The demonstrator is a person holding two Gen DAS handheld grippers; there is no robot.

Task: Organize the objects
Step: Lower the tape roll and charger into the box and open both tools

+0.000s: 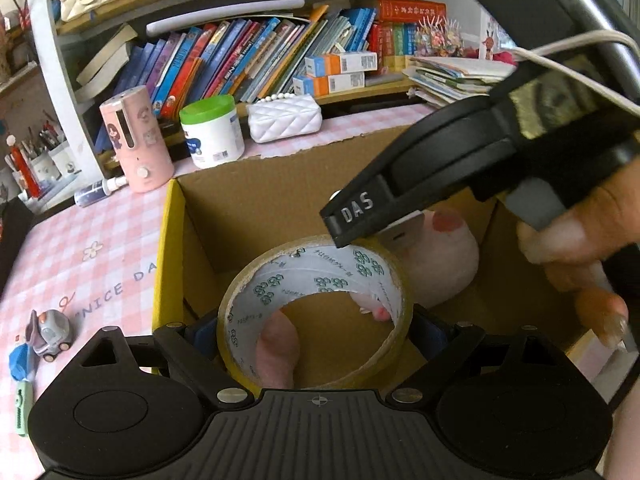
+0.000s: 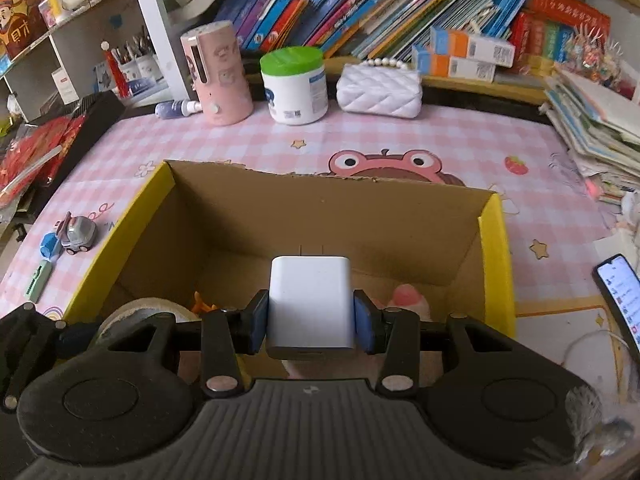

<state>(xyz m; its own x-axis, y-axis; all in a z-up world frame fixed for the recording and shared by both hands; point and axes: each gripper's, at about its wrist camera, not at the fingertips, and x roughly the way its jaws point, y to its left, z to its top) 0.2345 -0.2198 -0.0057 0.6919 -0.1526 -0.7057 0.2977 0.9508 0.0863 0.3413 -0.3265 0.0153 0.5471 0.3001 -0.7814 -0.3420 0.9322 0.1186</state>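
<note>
A cardboard box [image 2: 494,248] with yellow rims stands open on the pink checked tablecloth. My left gripper [image 1: 318,332] hangs over the box with its blue pads pressed on both sides of a roll of clear tape [image 1: 280,276]. My right gripper [image 2: 310,316] is shut on a white plug charger [image 2: 310,292], held above the box's inside with the prongs pointing away. In the left wrist view one black finger [image 1: 352,216] of the right gripper reaches in from the right, just above the tape roll. A pink plush toy [image 1: 444,264] lies on the box floor. In the right wrist view the tape roll [image 2: 136,312] shows at lower left.
A grey toy car [image 2: 78,234], a blue item and a green item lie left of the box. Behind it stand a pink cylinder [image 2: 218,76], a green-lidded jar [image 2: 294,84] and a white quilted purse [image 2: 380,88], with bookshelves beyond. A phone [image 2: 622,296] lies at the right.
</note>
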